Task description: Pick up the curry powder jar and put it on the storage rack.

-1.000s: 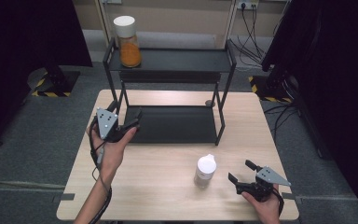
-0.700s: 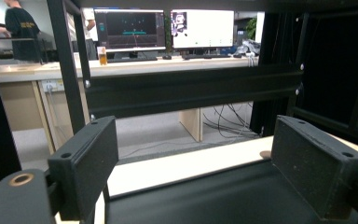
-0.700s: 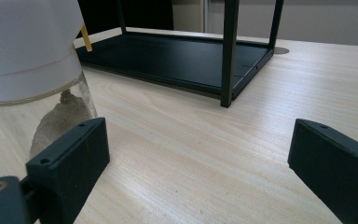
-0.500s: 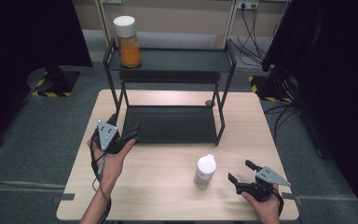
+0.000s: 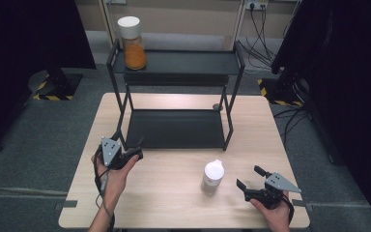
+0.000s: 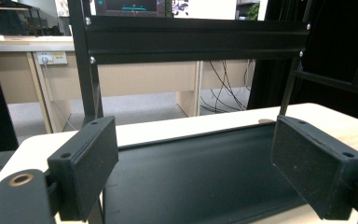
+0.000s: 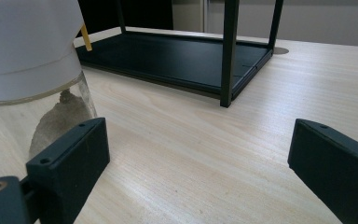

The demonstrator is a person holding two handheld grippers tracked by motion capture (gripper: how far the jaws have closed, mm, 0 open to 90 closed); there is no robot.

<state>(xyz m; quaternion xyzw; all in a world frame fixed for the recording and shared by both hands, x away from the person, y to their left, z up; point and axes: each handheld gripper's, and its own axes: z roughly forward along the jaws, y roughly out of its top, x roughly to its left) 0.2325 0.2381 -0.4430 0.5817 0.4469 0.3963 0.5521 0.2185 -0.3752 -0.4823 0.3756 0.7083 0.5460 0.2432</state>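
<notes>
Currently your left gripper (image 5: 134,149) gapes wide near the black shelf (image 5: 176,128), and your right gripper (image 5: 251,182) gapes wide just right of the white-capped jar (image 5: 212,177).

We note a pale wood table (image 5: 174,203) and a black two-tier rack (image 5: 176,128). The jar (image 5: 132,42) holds orange contents under a white lid; the bottle (image 5: 212,177) has clear glass, white cap. Yellow-black hazard stripes (image 5: 48,95) mark the grey floor.

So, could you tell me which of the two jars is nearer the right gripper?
The white-capped jar on the table, just beside the right gripper. The other jar, holding orange contents, stands on the rack's top shelf at the far side.
</notes>
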